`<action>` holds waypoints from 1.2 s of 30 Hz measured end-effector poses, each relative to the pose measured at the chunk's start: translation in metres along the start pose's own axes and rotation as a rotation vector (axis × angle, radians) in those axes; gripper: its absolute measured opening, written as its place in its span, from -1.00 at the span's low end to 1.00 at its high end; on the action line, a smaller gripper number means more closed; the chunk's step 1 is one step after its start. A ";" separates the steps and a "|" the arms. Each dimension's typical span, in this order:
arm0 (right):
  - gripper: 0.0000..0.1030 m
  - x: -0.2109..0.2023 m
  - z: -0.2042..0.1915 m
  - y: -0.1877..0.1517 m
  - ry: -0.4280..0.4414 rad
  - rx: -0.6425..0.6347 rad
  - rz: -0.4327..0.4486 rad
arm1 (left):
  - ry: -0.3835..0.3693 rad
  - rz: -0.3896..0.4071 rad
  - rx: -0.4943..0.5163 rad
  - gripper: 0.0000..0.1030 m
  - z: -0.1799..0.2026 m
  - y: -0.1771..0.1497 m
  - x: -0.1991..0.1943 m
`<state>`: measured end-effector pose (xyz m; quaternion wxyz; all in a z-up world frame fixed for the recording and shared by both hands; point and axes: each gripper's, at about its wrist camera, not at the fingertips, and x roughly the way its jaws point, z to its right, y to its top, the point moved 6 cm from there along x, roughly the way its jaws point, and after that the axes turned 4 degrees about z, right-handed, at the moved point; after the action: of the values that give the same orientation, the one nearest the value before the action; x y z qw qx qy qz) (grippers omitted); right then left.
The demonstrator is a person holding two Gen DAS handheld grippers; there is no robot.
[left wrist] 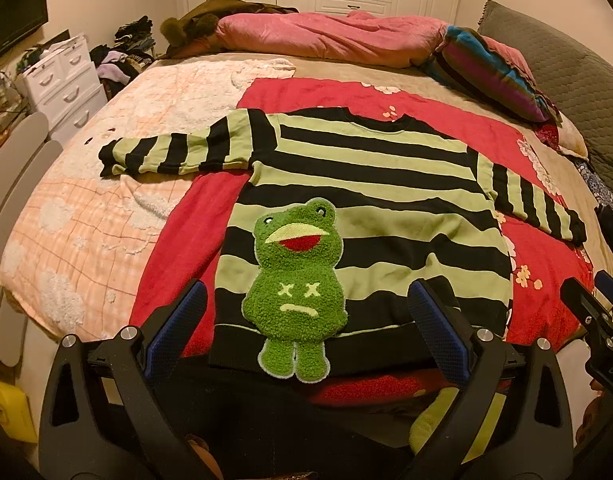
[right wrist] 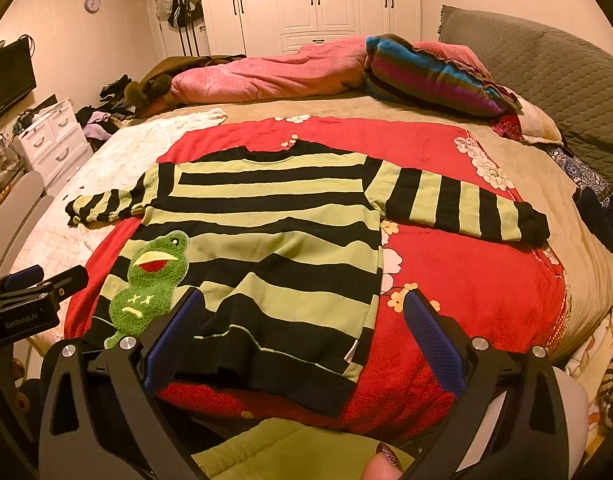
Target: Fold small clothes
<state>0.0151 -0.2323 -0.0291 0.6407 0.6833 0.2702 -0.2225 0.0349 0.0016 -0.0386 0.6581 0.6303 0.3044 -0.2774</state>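
A small green-and-black striped sweater (left wrist: 370, 184) lies flat, face up, on a red floral blanket (left wrist: 546, 272) on the bed, both sleeves spread out. A fuzzy green frog patch (left wrist: 296, 292) is on its front. My left gripper (left wrist: 306, 312) is open and empty, above the sweater's hem, its fingers either side of the frog. In the right wrist view the sweater (right wrist: 274, 232) and frog (right wrist: 150, 284) show too; my right gripper (right wrist: 304, 320) is open and empty over the hem's right corner. The hem there is slightly rumpled.
A pink checked fleece blanket (left wrist: 86, 208) lies left of the red one. A pink duvet (left wrist: 326, 36), a striped pillow (left wrist: 494, 72) and a grey headboard (left wrist: 566, 64) are at the far side. White drawers (left wrist: 66, 80) stand left of the bed.
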 end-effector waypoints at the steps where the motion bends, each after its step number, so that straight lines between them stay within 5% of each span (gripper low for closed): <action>1: 0.92 0.000 0.001 0.000 0.001 0.000 -0.001 | 0.000 0.001 0.001 0.82 0.000 -0.001 0.001; 24: 0.92 0.010 0.002 -0.007 -0.010 -0.027 -0.030 | 0.001 -0.002 0.002 0.82 0.000 -0.001 0.001; 32: 0.92 0.054 0.022 -0.049 -0.103 -0.246 -0.183 | 0.024 -0.075 -0.005 0.82 -0.018 -0.008 0.033; 36: 0.92 0.074 0.031 -0.072 -0.032 -0.209 -0.271 | 0.045 -0.110 -0.015 0.82 -0.026 -0.012 0.057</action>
<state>0.0254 -0.2546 -0.1344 0.6766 0.5666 0.3713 -0.2886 0.0628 0.0284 -0.0899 0.6396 0.6137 0.3553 -0.2968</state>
